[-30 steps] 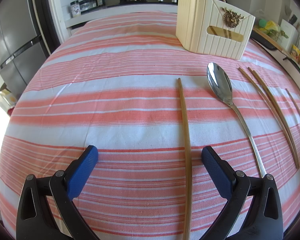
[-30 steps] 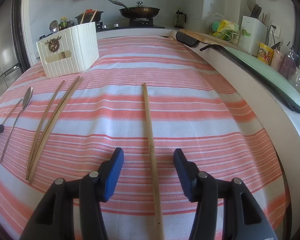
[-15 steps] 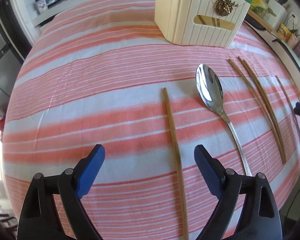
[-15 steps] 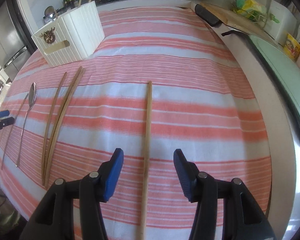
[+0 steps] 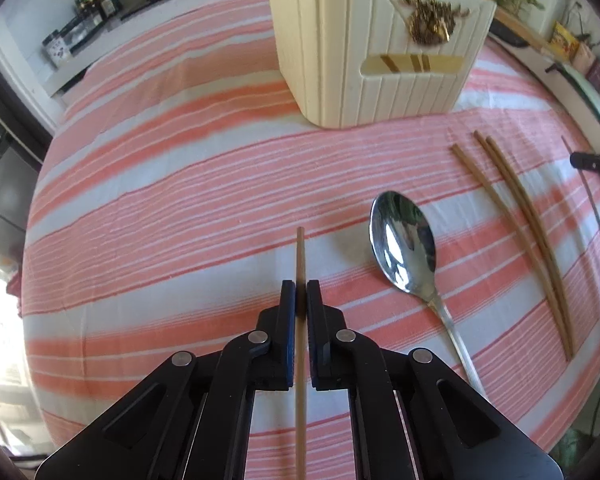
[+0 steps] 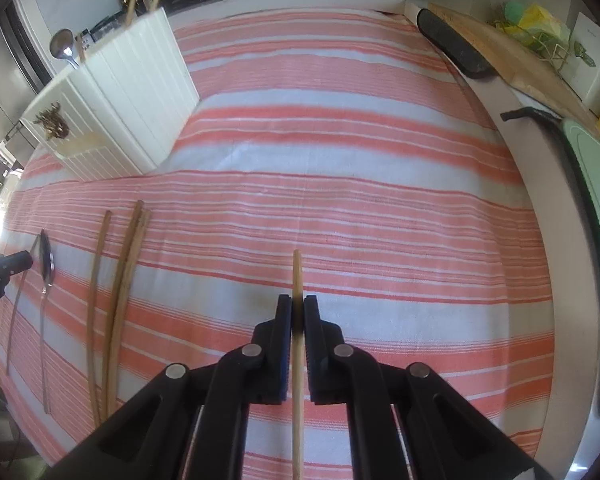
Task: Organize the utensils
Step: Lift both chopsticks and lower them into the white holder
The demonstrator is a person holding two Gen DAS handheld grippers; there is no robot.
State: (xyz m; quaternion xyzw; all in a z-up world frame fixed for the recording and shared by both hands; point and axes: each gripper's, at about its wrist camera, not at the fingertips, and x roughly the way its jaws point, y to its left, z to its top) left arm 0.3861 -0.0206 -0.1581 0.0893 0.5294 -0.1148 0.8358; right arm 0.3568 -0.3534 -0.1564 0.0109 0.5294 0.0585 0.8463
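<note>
My left gripper (image 5: 300, 289) is shut on a wooden chopstick (image 5: 300, 252) that points toward the cream ribbed utensil holder (image 5: 364, 64). My right gripper (image 6: 297, 303) is shut on another wooden chopstick (image 6: 297, 272). A steel spoon (image 5: 404, 248) lies right of the left gripper; it also shows in the right wrist view (image 6: 46, 264). Three more chopsticks (image 5: 516, 216) lie right of the spoon, seen too in the right wrist view (image 6: 120, 280). The holder (image 6: 116, 108) stands at the far left there, with utensils inside.
A pink and white striped cloth (image 5: 180, 184) covers the table. A dark tray (image 6: 456, 48) and wooden board (image 6: 512, 64) lie along the right counter edge. A stove with pots is at the back. The right gripper's tip (image 5: 596, 162) shows at the left view's right edge.
Both grippers have closed from open onto their chopsticks and moved forward, closer to the holder.
</note>
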